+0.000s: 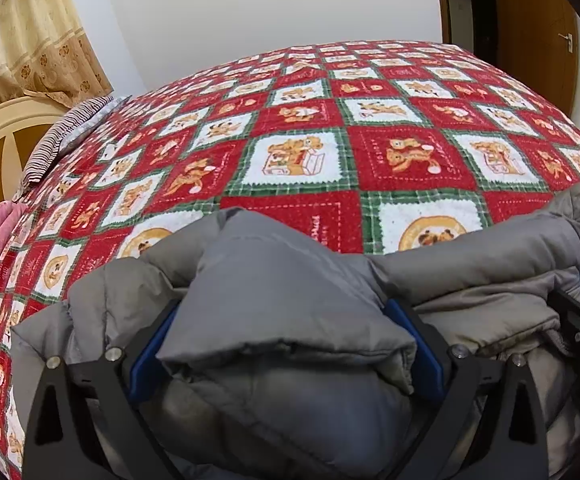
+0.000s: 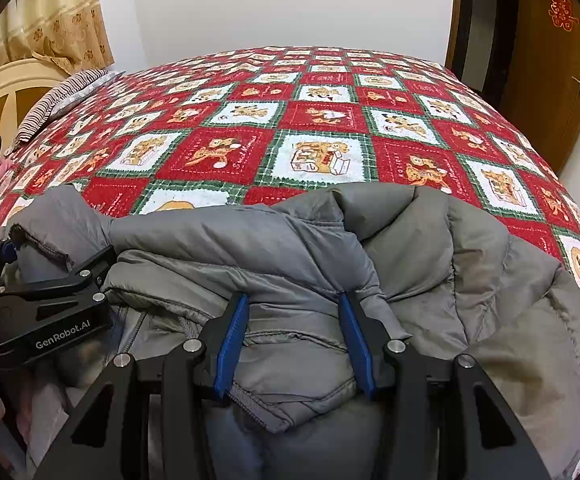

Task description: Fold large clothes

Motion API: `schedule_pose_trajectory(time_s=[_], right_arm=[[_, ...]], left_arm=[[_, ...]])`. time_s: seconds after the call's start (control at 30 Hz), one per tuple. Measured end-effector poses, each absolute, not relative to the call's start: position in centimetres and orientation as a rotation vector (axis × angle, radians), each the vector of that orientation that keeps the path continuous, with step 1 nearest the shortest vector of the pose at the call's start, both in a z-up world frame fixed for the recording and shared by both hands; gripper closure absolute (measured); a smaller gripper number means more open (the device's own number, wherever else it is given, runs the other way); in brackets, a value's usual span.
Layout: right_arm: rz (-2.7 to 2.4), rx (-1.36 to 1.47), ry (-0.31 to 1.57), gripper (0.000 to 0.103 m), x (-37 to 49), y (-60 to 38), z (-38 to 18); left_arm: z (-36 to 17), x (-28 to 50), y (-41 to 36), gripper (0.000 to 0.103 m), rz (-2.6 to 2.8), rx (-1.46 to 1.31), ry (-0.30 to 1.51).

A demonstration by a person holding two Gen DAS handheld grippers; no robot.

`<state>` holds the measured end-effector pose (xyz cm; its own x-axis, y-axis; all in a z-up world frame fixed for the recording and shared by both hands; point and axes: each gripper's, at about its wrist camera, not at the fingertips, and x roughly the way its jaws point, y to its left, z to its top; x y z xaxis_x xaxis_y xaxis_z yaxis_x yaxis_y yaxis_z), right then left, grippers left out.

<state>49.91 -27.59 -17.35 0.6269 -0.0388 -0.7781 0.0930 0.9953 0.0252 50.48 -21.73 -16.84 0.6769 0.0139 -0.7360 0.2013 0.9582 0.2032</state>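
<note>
Blue ribbed fingers (image 1: 151, 354) of the left gripper (image 1: 285, 344) pinch a thick, puffy fold of the grey quilted down jacket (image 1: 290, 300). The right gripper (image 2: 294, 344) likewise clamps a stitched hem of the same jacket between its blue fingers (image 2: 231, 340), apparently near the zipper. The jacket lies bunched in soft ridges at the near edge of the bed, on a red, white and green checked bear-print blanket (image 1: 370, 128). A striped pillow (image 1: 61, 140) rests far left.
</note>
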Motion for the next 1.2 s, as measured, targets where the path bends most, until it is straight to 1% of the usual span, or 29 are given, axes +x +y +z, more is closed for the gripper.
schedule_pose_trajectory(time_s=[0.9, 1.0, 1.03, 1.07, 1.13, 1.2], right_arm=[[-0.095, 0.009, 0.91, 0.055, 50.3, -27.1, -17.4], [-0.052, 0.023, 0.933, 0.054, 49.7, -28.0, -15.7], [-0.057, 0.043, 0.916, 0.052, 48.6, -28.8, -14.4], [-0.05, 0.069, 0.892, 0.043, 47.1, -29.5, -13.1], [-0.041, 0.092, 0.881, 0.031, 43.9, -30.8, -11.6], [-0.045, 0.1, 0.891, 0.03, 40.3, -32.1, -11.1]], left_arm=[[-16.9, 50.6, -22.1, 0.0, -0.073, 0.32, 0.815], [-15.1, 50.3, -21.2, 0.0, -0.082, 0.293, 0.821], [-13.6, 49.7, -20.4, 0.001, -0.091, 0.271, 0.806], [-12.1, 48.7, -19.5, 0.001, -0.106, 0.25, 0.784], [-9.9, 46.0, -17.6, 0.0, -0.14, 0.237, 0.739], [-8.7, 42.5, -15.0, 0.0, -0.153, 0.265, 0.712]])
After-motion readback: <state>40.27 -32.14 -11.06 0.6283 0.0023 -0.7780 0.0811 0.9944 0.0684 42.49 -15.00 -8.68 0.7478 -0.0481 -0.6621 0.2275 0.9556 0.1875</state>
